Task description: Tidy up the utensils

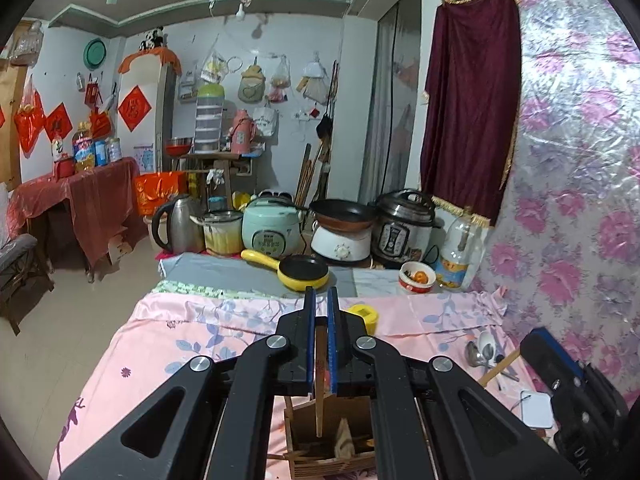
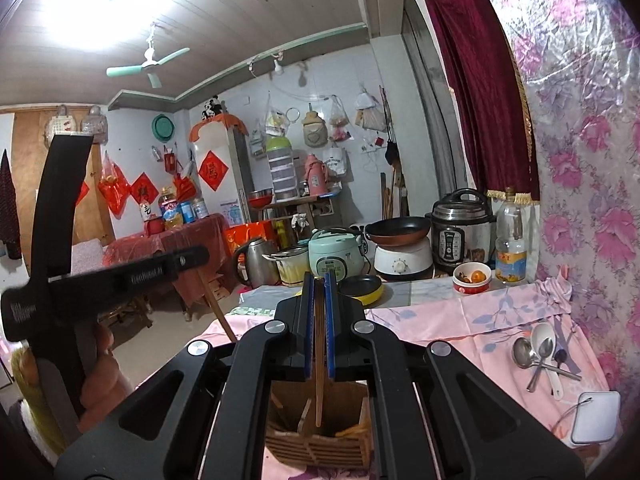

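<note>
Chopsticks pinched by both the left gripper and right gripper, seemingly over the wooden holder below, could tilt and miss its compartments.

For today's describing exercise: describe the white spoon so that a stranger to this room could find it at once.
Start at the pink floral cloth covering the table, and go to its right side by the foil wall. There a small pile of spoons lies; the white spoon is the only non-metal one, broader than its steel neighbours.
</note>
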Demonstrator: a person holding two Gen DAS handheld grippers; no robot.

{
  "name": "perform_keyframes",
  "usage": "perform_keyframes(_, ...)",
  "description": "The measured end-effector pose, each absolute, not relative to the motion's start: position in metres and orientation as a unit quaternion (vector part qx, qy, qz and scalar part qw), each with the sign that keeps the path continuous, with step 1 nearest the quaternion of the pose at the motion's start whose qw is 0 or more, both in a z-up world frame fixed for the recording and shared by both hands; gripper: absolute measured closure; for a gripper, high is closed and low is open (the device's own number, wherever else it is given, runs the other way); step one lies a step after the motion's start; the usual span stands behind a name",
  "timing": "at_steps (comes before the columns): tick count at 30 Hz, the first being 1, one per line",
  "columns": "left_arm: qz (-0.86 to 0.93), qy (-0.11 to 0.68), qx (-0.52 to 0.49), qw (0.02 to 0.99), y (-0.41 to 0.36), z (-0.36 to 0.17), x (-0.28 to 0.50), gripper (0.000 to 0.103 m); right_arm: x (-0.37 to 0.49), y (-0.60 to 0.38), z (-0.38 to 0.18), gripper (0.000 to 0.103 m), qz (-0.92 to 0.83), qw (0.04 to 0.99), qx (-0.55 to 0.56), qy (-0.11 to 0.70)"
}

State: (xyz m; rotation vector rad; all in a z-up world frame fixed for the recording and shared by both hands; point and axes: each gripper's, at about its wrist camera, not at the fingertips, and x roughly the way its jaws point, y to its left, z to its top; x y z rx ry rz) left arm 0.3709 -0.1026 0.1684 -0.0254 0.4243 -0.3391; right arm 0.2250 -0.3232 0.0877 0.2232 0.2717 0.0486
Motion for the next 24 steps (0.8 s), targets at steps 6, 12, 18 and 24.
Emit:
perform_keyframes(6, -0.166, 0.238, -0.005, 0.957, -0.103, 0.127, 0.392, 0.094, 0.246, -0.314, 0.048, 0.097, 0.021, 0.980, 0.101, 0.170)
perform_keyframes(12, -0.143, 0.254, 0.006, 0.957, -0.094, 0.094, 0.386, 0.053, 0.245, -0.321, 0.025, 0.091, 0.013, 0.972, 0.114, 0.204)
perform_keyframes(18, -0.120, 0.253, -0.010, 0.960, -0.071, 0.097, 0.367, 0.043, 0.226, -0.328, 0.040, 0.084, 0.007, 0.974, 0.120, 0.189)
perform_keyframes(24, -0.088, 0.239, -0.001, 0.967, -0.058, 0.099, 0.332, 0.034, 0.200, -0.328, 0.051, 0.077, 0.006, 0.976, 0.128, 0.178)
